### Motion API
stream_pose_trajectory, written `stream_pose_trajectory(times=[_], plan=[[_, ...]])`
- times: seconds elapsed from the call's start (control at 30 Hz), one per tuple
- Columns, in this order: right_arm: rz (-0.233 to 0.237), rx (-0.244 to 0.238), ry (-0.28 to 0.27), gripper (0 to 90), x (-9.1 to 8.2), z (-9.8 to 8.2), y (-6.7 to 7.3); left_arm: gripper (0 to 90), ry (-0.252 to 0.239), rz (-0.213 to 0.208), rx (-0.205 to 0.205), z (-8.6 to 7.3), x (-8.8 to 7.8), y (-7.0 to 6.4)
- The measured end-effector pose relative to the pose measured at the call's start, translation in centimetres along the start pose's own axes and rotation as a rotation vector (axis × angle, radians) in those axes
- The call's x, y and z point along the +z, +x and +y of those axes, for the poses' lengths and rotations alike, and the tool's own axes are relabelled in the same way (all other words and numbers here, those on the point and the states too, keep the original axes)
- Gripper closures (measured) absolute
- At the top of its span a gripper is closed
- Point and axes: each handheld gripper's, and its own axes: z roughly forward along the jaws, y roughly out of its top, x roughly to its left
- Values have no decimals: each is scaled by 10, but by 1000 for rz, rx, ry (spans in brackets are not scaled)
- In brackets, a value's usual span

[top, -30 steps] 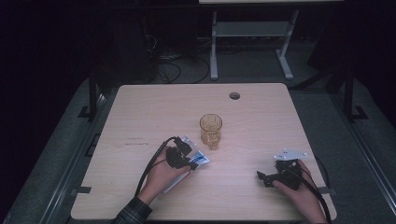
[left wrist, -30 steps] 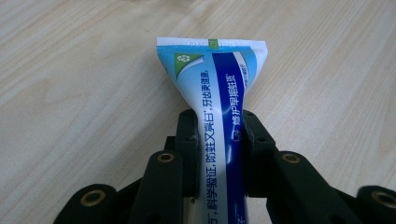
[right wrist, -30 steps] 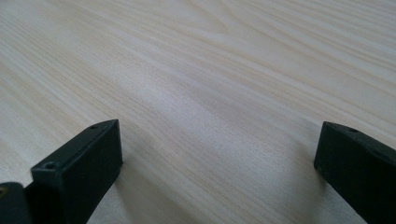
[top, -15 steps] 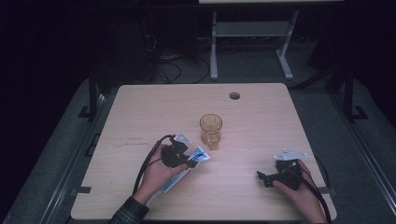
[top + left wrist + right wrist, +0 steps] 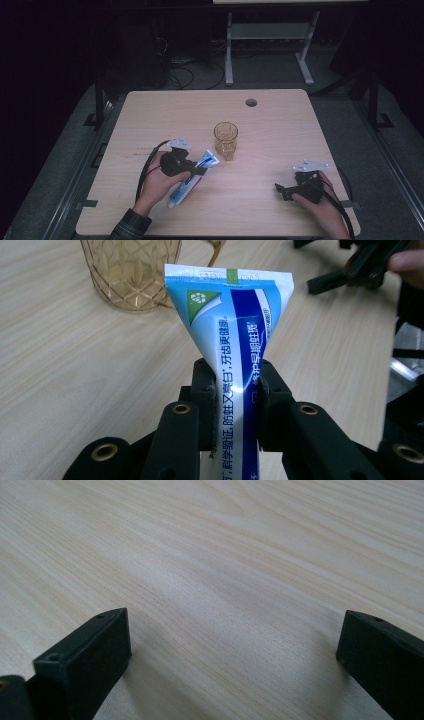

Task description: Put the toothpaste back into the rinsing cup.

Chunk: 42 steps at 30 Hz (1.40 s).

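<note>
The left tongs (image 5: 235,390) grip a toothpaste tube (image 5: 235,335) just short of the glass (image 5: 226,140) ahead; the right tongs (image 5: 232,655) rest open, empty, on the worktop (image 5: 280,130).

The toothpaste tube (image 5: 235,340) bore white Chinese lettering down its blue stripe and a green recycling sign near its crimped end.

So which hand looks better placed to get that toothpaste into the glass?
Left, probably: its hand-held gripper already clamps the toothpaste tube right beside the amber glass. The right hand-held gripper sits open, farther off.
</note>
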Motion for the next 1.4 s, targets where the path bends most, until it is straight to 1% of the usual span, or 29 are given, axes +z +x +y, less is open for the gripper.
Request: stream_pose_trajectory(times=[0.03, 0.07, 0.1, 0.13, 0.17, 0.2, 0.23, 0.27, 0.3, 0.33, 0.37, 0.43, 0.47, 0.5, 0.63, 0.73, 0.9, 1.03, 1.17, 1.27, 1.4], plan=[[0, 0, 0, 5, 0, 0, 0, 743, -13, -6, -2, 0, -2, 0], [0, 0, 0, 5, 0, 0, 0, 744, -13, -6, -2, 0, -2, 0], [0, 0, 0, 4, 0, 0, 0, 744, -41, -23, -2, -1, -7, 2], [0, 0, 0, 4, 0, 0, 0, 744, -41, -23, -2, -1, -7, 2], [0, 0, -1, 5, 0, 0, 0, 744, -65, -44, 1, -2, -12, 3], [0, 0, -1, 5, 0, 0, 0, 744, -65, -44, 1, -2, -12, 3], [0, 0, 0, 5, 0, 0, 0, 743, -91, -58, 6, -2, -16, 4], [0, 0, 0, 5, 0, 0, 0, 743, -91, -58, 6, -2, -16, 4], [0, 0, 0, 4, 0, 0, 0, 743, -111, -65, 16, -3, -21, 5], [0, 0, 0, 4, 0, 0, 0, 743, -111, -65, 16, -3, -21, 5], [0, 0, 0, 4, 0, 0, 0, 742, -132, -71, 24, -3, -25, 6], [0, -1, 0, 5, 0, 0, 0, 743, -153, -73, 34, -4, -28, 7], [0, -1, 0, 5, 0, 0, 0, 742, -153, -73, 34, -4, -28, 7], [0, -1, 0, 5, 0, 0, 0, 742, -165, -76, 45, -4, -30, 8], [1, -1, 0, 5, 0, 0, 0, 742, -192, -75, 65, -4, -32, 7], [1, -1, 0, 5, 0, 0, 0, 742, -193, -75, 74, -2, -33, 6], [1, -1, 0, 5, 0, 0, 0, 742, -212, -51, 98, 3, -36, 4], [2, 1, -1, 5, 0, 0, 0, 742, -229, -43, 102, 7, -39, 3], [3, 0, 0, 5, 0, 0, 0, 742, -236, -33, 112, 12, -42, 3], [3, 0, -1, 5, 0, 0, 0, 741, -245, -30, 111, 15, -43, 4], [3, -1, -1, 5, 0, 0, 0, 740, -259, -16, 109, 23, -46, 6]])
